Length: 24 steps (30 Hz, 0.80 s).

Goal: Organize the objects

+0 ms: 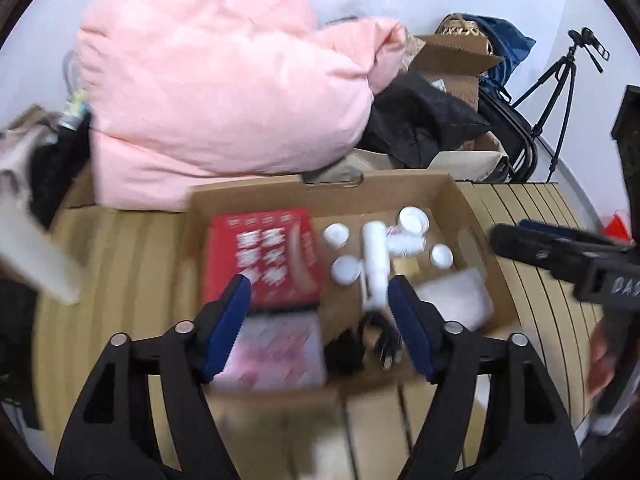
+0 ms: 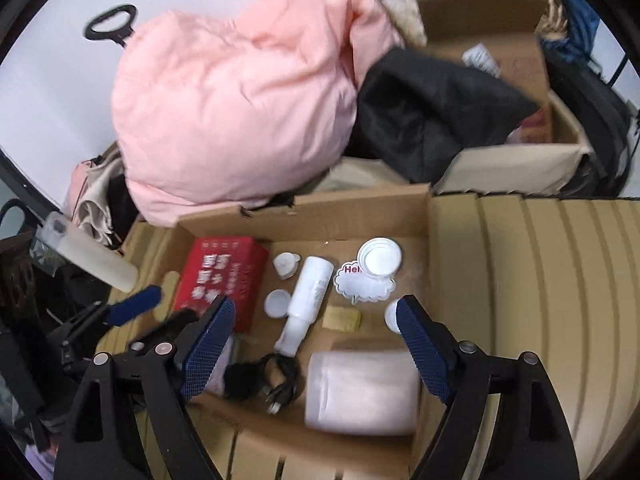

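Observation:
An open cardboard box (image 1: 448, 192) (image 2: 344, 208) sits on a tan slatted surface. It holds a red box (image 1: 264, 256) (image 2: 220, 276), a white bottle lying down (image 1: 376, 256) (image 2: 308, 296), several small white caps (image 1: 336, 234), a black cable (image 2: 268, 376), a frosted plastic container (image 2: 360, 392) and a pink-white pack (image 1: 276, 352). My left gripper (image 1: 320, 292) is open and empty above the box. My right gripper (image 2: 316, 316) is open and empty above the box; it also shows at the right of the left wrist view (image 1: 560, 248).
A pink quilt (image 1: 224, 92) (image 2: 236, 104) and black cloth (image 2: 436, 116) are piled behind the box. More cardboard boxes (image 2: 512, 40) stand at the back right. A tripod (image 1: 560, 80) stands by the wall. A translucent bottle (image 2: 88, 256) lies at the left.

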{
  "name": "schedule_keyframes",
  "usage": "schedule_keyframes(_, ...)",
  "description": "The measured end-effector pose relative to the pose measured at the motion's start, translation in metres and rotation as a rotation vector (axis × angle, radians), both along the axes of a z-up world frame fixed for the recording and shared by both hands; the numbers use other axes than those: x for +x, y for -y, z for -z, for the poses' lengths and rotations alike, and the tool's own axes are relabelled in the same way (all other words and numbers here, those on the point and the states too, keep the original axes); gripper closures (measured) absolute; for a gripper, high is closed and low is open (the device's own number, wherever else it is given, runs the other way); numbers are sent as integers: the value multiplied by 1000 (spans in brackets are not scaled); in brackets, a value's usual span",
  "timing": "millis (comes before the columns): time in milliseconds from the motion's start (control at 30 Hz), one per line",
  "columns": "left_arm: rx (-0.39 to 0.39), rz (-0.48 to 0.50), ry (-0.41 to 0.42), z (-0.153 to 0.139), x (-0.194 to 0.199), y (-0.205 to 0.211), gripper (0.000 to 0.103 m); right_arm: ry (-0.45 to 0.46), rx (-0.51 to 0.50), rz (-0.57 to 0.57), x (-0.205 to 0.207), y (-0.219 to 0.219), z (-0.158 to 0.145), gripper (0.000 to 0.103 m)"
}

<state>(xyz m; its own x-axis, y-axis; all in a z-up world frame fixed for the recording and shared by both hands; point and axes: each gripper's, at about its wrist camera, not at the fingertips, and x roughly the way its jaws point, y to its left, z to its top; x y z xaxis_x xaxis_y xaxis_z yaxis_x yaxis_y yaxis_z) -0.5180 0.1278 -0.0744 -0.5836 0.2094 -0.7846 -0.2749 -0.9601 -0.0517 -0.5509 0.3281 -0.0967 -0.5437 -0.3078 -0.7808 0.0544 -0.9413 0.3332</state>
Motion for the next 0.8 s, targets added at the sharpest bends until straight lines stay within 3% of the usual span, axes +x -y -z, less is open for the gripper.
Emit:
schedule_keyframes(100, -53, -8, -84, -26, 64, 22, 17, -41, 64, -41, 59, 7, -33, 17)
schedule_keyframes(267, -93, -70, -159, -50, 174, 54, 8, -130, 148, -76, 179, 23, -74, 17)
schedule_keyframes(367, -101, -108, -158, -52, 232, 69, 5, -178, 171, -95, 248, 31, -88, 17)
schedule_keyframes(467, -84, -121, -152, -55, 278, 81, 4, -177, 193, -60, 297, 39, -87, 17)
schedule_keyframes(567, -34, -120, -184, -56, 321, 94, 0, -159, 155, -8, 337, 46, -76, 17)
schedule_keyframes(667, -71, -143, -174, -51, 342, 96, 0, -172, 116, 16, 369, 57, -59, 17)
schedule_keyframes(800, -59, -149, -174, -43, 383, 100, 0, -158, 178, 2, 406, 77, -41, 17)
